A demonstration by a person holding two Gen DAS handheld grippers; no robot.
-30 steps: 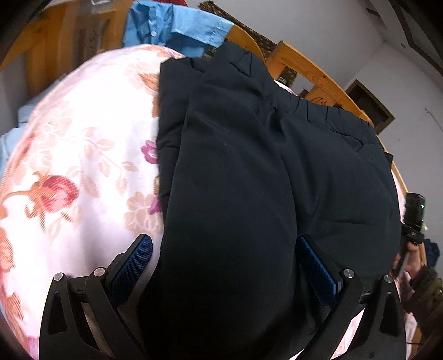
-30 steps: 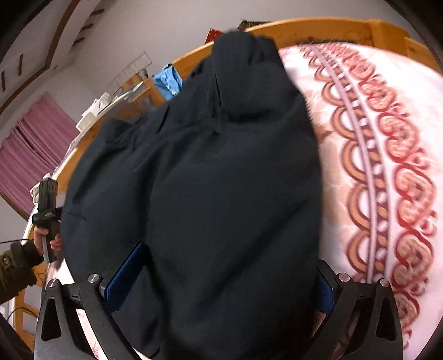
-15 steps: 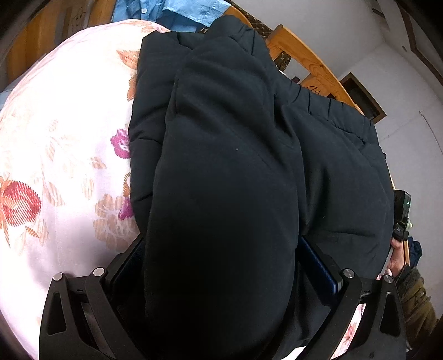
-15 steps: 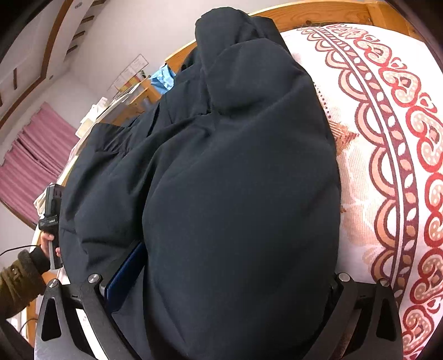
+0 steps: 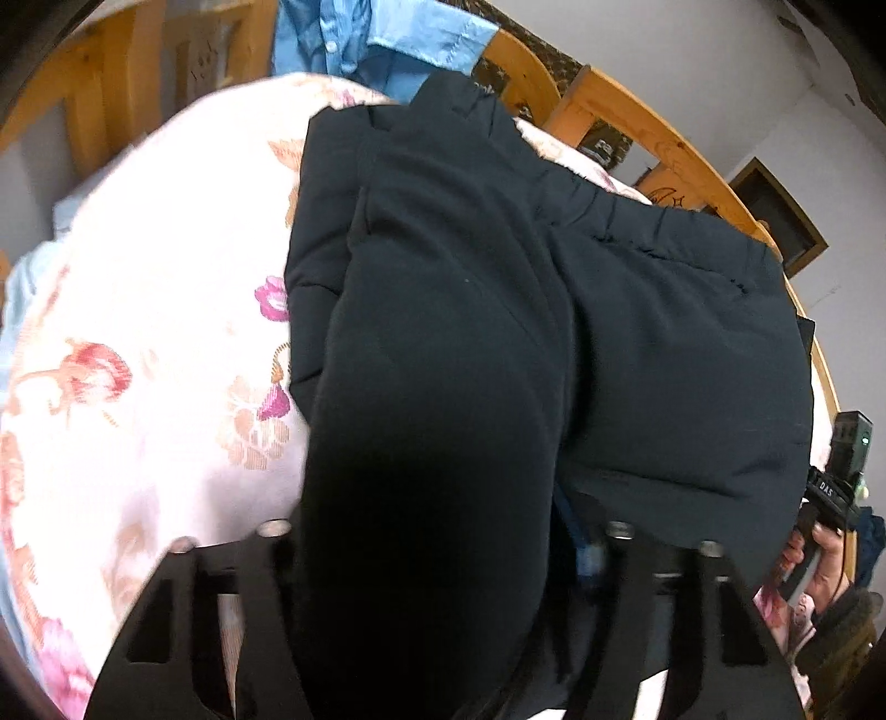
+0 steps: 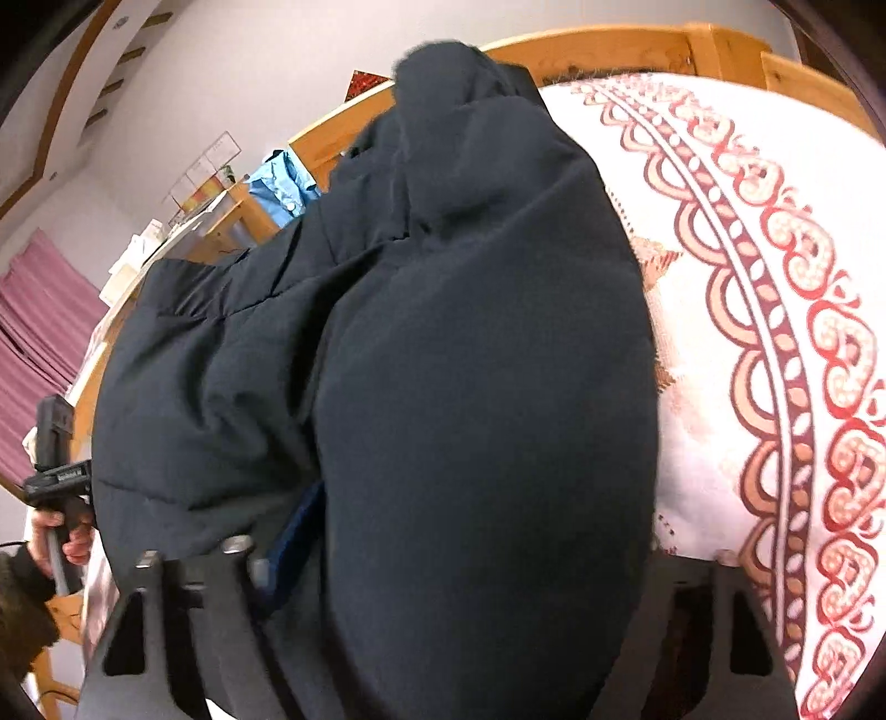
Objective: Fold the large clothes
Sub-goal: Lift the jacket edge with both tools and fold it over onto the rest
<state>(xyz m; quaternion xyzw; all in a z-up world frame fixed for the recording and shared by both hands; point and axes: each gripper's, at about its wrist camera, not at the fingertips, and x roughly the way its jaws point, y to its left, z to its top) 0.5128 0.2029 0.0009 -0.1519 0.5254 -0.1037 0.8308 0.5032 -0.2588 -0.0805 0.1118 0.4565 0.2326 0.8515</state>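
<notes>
Dark navy padded trousers (image 5: 637,343) with a gathered waistband lie on a flowered bedcover (image 5: 138,332). A thick fold of them bulges up between the jaws of my left gripper (image 5: 437,531), which are closing. Its blue pad (image 5: 584,548) presses the cloth. In the right wrist view the same trousers (image 6: 470,360) fill the middle. My right gripper (image 6: 482,548) is also closing, with a rounded fold squeezed between its jaws and its left pad (image 6: 293,531) against the fabric. Cloth hides most of both grippers' fingers.
A blue shirt (image 5: 382,39) hangs over the wooden bed frame (image 5: 637,111) at the back. A hand holds a black device (image 5: 836,476) beyond the trousers, seen also as the device (image 6: 55,471) at the left edge. Pink curtains (image 6: 33,332) hang behind.
Both grippers' jaws stood wide around the trousers' fold. Now both have drawn in onto it, and the fold bulges higher between them.
</notes>
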